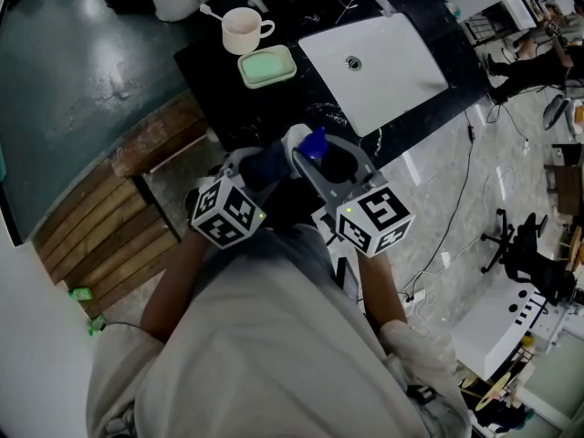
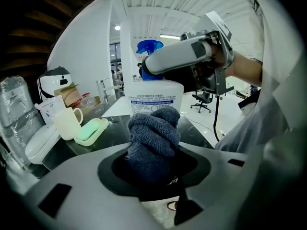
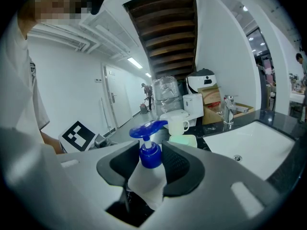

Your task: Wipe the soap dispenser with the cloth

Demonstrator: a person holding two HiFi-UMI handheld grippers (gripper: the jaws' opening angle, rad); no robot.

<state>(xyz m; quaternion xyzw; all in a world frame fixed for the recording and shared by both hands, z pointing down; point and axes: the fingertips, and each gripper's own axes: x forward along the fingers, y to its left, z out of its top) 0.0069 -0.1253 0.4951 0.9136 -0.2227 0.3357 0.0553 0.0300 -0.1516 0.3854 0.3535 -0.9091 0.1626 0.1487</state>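
Note:
The soap dispenser (image 3: 149, 153) is a white bottle with a blue pump, held up over the front edge of the black counter (image 1: 219, 99). My right gripper (image 3: 149, 166) is shut on it, one jaw on each side just below the pump. In the left gripper view the bottle (image 2: 153, 96) stands straight ahead with the right gripper (image 2: 184, 56) clamped around its top. My left gripper (image 2: 153, 152) is shut on a bunched dark blue-grey cloth (image 2: 154, 134), which sits close up against the bottle's label. From the head view the cloth (image 1: 265, 164) lies just left of the blue pump (image 1: 313, 142).
On the counter behind are a cream mug (image 1: 243, 31), a green soap dish (image 1: 266, 66) and a white sink (image 1: 379, 57) with a faucet (image 3: 228, 110). Wooden steps (image 1: 109, 226) lie to the left. Office chairs and cables stand on the floor (image 1: 456, 226) at the right.

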